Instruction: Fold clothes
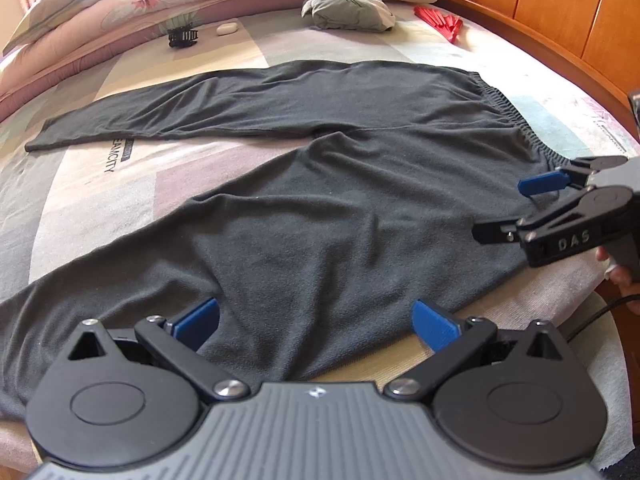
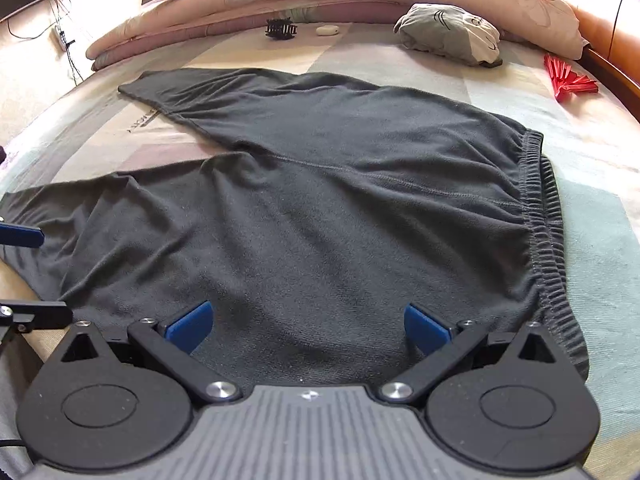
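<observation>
Left wrist alone shows trousers (image 1: 320, 184) hems.

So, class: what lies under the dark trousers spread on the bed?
The dark trousers lie flat on a patterned bedsheet with pastel blocks. Its print partly disappears beneath the cloth; anything else underneath is covered.

Near trouser leg (image 1: 100, 280) cuff cut off frame-left.

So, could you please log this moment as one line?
stage: pre-fold | dark grey fleece trousers: flat on bed | left gripper: open | right gripper: open
</observation>
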